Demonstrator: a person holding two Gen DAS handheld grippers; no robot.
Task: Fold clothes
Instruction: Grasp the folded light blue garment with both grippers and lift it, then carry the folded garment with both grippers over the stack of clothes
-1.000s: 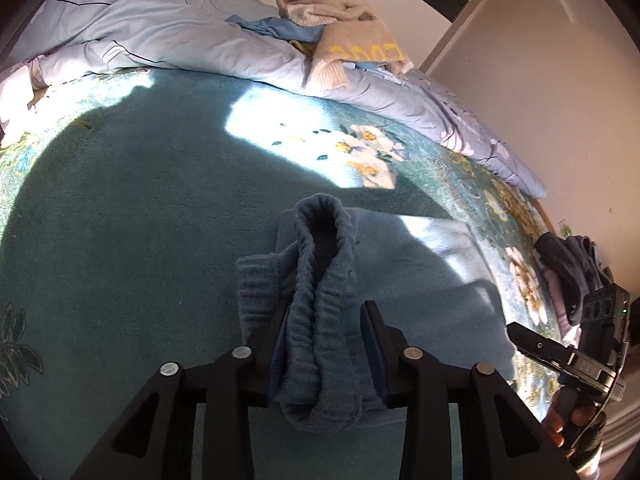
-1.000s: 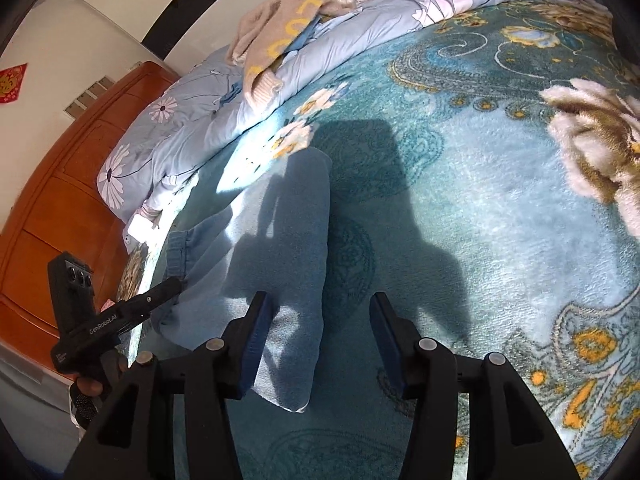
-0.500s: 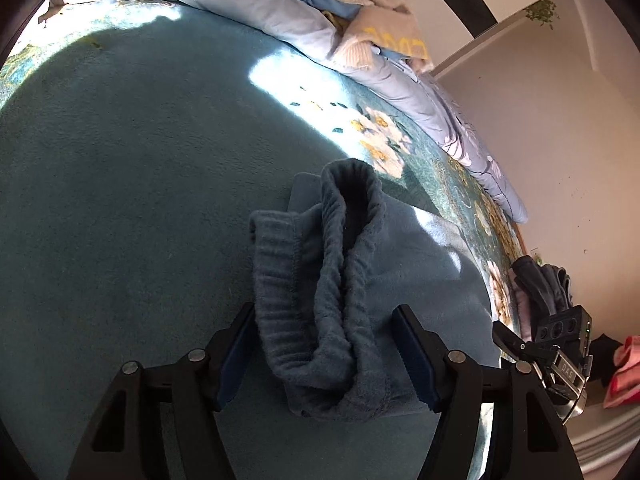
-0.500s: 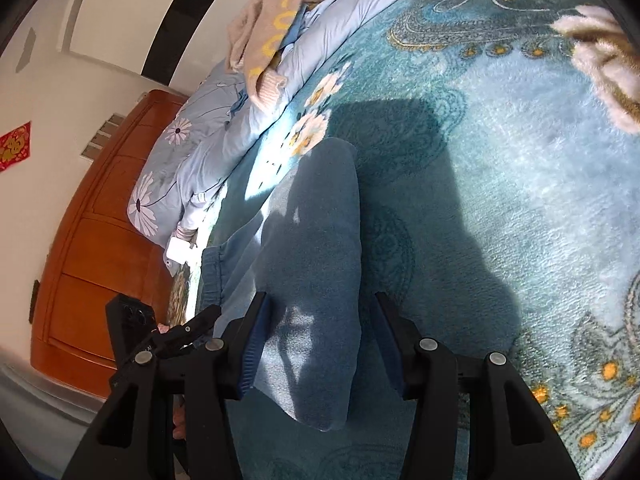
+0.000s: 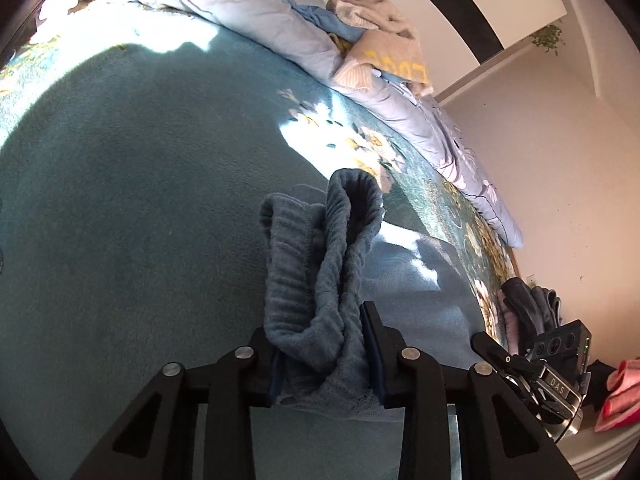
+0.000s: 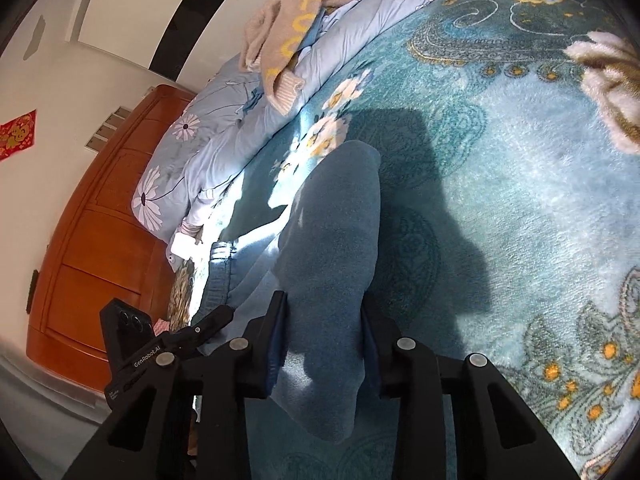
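Gripping both ends of blue fleece trousers (image 5: 320, 280), mid-fold. Left tool (image 5: 326, 356) is clamped on the bunched ribbed waistband (image 5: 348, 208), which stands up between its fingers (image 5: 374, 336) and curls away ahead of it. Right tool (image 6: 322, 344) has its fingers pressed on either side of the leg end (image 6: 336, 264); cloth fills the gap, so it reads as a pinch, not an empty hold. Trousers lie on the teal floral blanket (image 6: 500, 208) of the bed, running between the two tools; already look doubled lengthwise, legs stacked, judging by the narrow strip ahead of the right tool. Left to do, likely: bring leg end to waistband, flatten, let go. Waistband is messy and not squared yet. Far ahead of both tools, a beige sweater (image 5: 380, 52) sits unfolded on the pale blue quilt (image 5: 248, 8), so more items remain. Dark clothes (image 5: 528, 308) lie by the bed edge, right of the left tool; folded or not, cannot tell.
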